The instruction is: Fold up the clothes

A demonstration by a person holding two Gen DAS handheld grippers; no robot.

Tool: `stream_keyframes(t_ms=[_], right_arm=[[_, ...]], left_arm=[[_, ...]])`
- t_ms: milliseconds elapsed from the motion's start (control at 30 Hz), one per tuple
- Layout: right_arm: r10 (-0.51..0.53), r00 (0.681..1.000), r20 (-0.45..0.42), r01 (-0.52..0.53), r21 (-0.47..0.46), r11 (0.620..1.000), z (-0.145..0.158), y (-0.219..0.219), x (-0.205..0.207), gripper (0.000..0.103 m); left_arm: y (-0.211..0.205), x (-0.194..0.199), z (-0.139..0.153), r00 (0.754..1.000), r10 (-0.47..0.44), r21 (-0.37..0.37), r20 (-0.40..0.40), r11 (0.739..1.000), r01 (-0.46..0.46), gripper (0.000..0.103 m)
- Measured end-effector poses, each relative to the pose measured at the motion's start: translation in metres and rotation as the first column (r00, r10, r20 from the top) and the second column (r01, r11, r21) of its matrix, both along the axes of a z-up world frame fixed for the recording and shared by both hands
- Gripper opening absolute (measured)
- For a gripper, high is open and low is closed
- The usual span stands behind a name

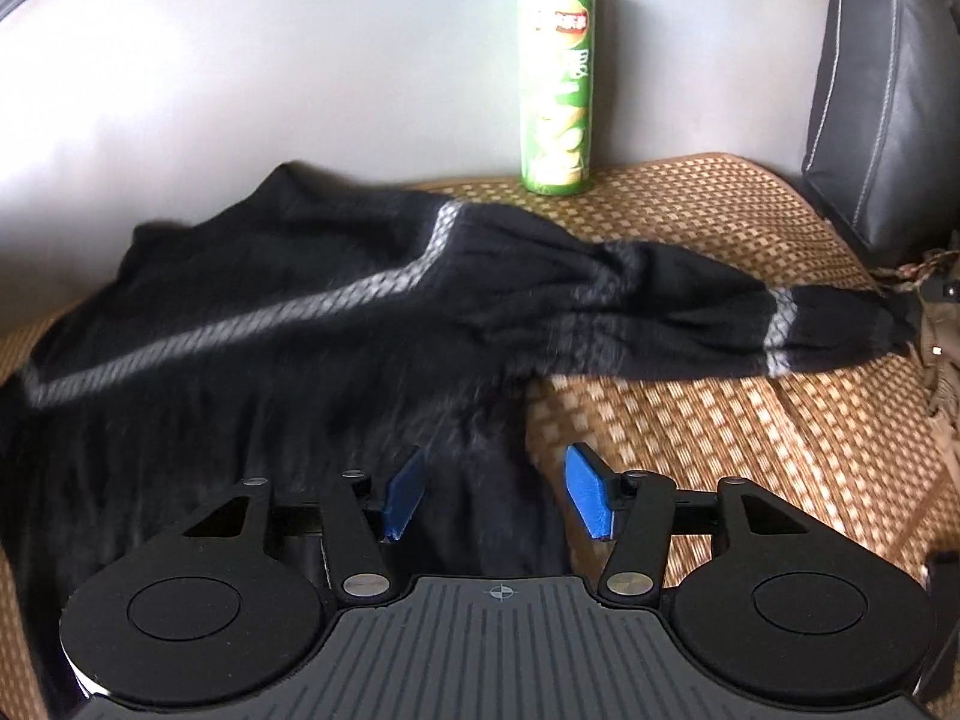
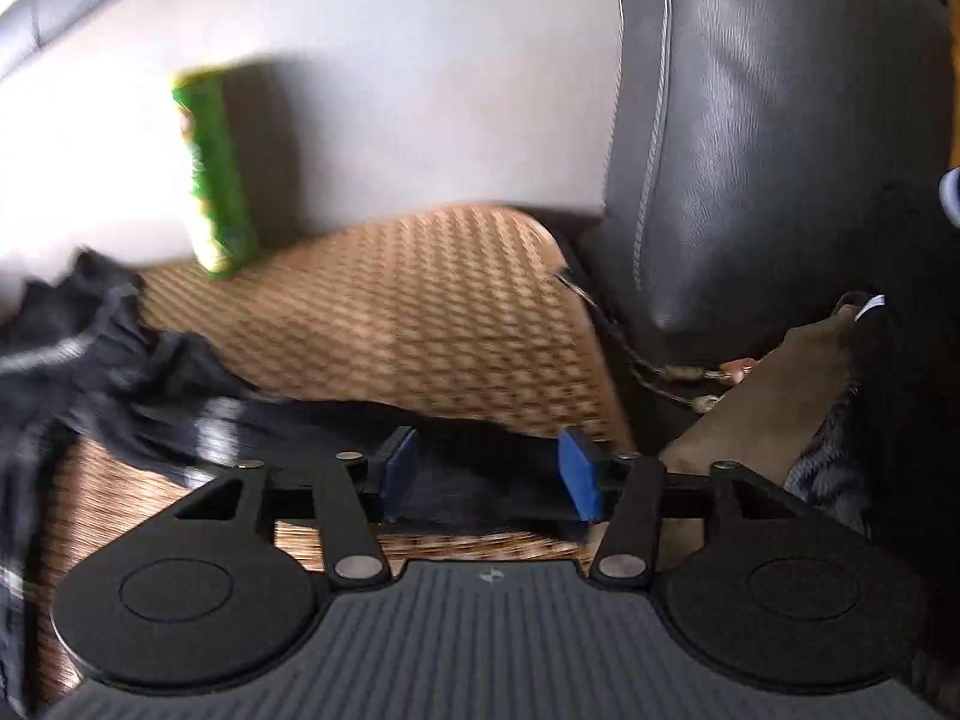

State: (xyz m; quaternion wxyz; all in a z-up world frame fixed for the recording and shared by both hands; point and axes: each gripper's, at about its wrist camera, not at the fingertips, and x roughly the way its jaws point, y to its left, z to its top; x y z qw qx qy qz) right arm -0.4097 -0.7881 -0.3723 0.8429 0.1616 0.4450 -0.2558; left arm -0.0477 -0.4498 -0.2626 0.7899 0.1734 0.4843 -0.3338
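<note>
Left claw (image 1: 489, 495) tilts steeply down over the lower body of a black sweater (image 1: 252, 324). Blue pads (image 1: 591, 498) stand apart, released; dark knit lies below and between them, neither pad pressing on it. The right pad sits over the sweater's edge where it meets the woven mat (image 1: 750, 420).

Right claw (image 2: 489, 474) also tilts down, over the sleeve end. Its pads (image 2: 579, 477) are spread and released, with a band of black fabric running across between them. The view is blurred, so I cannot tell whether the cloth touches either pad.

The sweater lies spread on the mat on a sofa seat. Its body fills the left half of the left wrist view, a grey stripe crossing the chest. One sleeve (image 1: 720, 324) stretches rightward, bunched at the middle, with two pale bands near the cuff. The cuff lies near the mat's right edge.

A green chip can (image 1: 555, 84) stands upright at the back of the mat against the pale sofa backrest (image 1: 270, 60), near the sweater's shoulder but apart from it. A dark leather cushion (image 1: 888, 90) closes the right side.

Open mat shows between sleeve and can, and in front of the sleeve to the right. Tasselled fringe (image 1: 942, 384) hangs at the right edge, just beyond the cuff.
</note>
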Motion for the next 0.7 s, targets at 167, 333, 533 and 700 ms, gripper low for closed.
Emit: stream_keyframes(t_ms=[167,333,533,700], right_arm=[[-0.053,0.996,-0.067,0.059,0.087,0.995,-0.039,-0.038,0.008,0.061],[0.02,1.0,0.011,-0.021,0.077,0.997,-0.038,-0.04,0.018,0.062],[0.175,0.983,-0.054,-0.17,0.084,0.982,-0.039,-0.046,0.031,0.068],[0.139,0.972,-0.188,-0.113,0.143,0.983,-0.061,-0.059,0.029,0.068]], left_arm=[[-0.03,0.017,-0.009,1.0,0.003,0.025,0.03,1.0,-0.003,0.067],[-0.056,0.017,-0.011,0.999,-0.037,-0.015,0.017,0.999,0.037,0.068],[-0.096,-0.004,-0.026,0.97,-0.222,0.031,0.104,0.975,0.22,0.069],[-0.113,-0.001,-0.046,0.959,-0.272,0.066,0.083,0.961,0.267,0.069]])
